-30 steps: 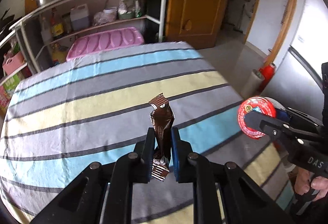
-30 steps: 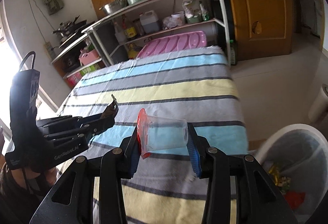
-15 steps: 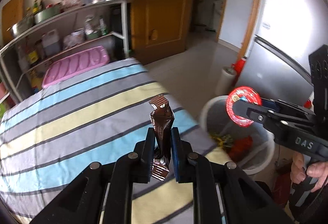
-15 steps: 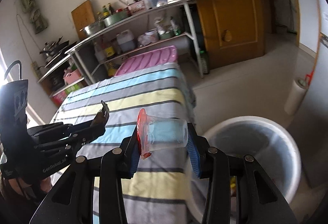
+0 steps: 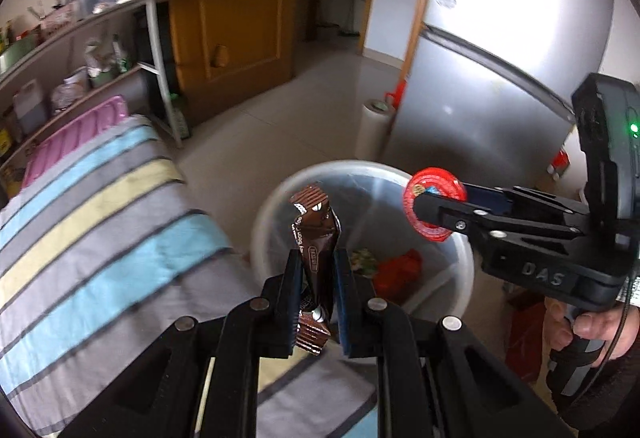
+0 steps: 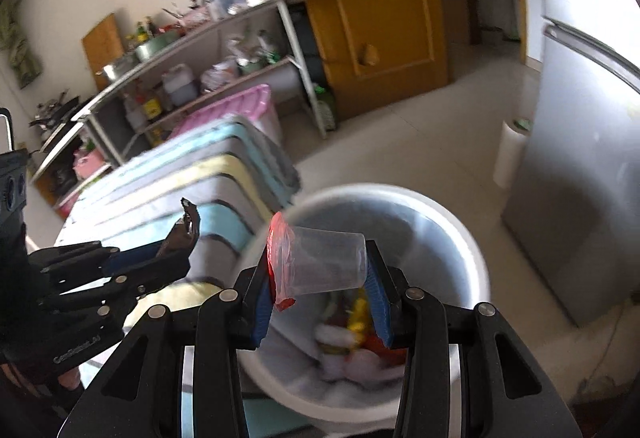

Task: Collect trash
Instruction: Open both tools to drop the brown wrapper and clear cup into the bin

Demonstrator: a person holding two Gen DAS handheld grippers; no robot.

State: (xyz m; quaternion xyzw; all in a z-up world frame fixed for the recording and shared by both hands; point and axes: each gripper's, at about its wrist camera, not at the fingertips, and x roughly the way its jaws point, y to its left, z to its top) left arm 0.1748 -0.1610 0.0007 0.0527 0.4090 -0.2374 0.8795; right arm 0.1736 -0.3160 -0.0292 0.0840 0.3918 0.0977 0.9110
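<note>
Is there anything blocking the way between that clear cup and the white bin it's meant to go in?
Nothing visible. The right gripper holds the clear cup over the open white bin, which has no lid, only trash at the bottom.

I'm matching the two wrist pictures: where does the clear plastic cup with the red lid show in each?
Left wrist: right of centre, red lid facing the camera, the cup held in the right gripper.
Right wrist: centre, lying sideways between the fingers.
Shared landmark: white bin.

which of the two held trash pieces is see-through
The plastic cup with the red lid, held sideways in the right gripper. The left gripper holds an opaque brown wrapper.
</note>
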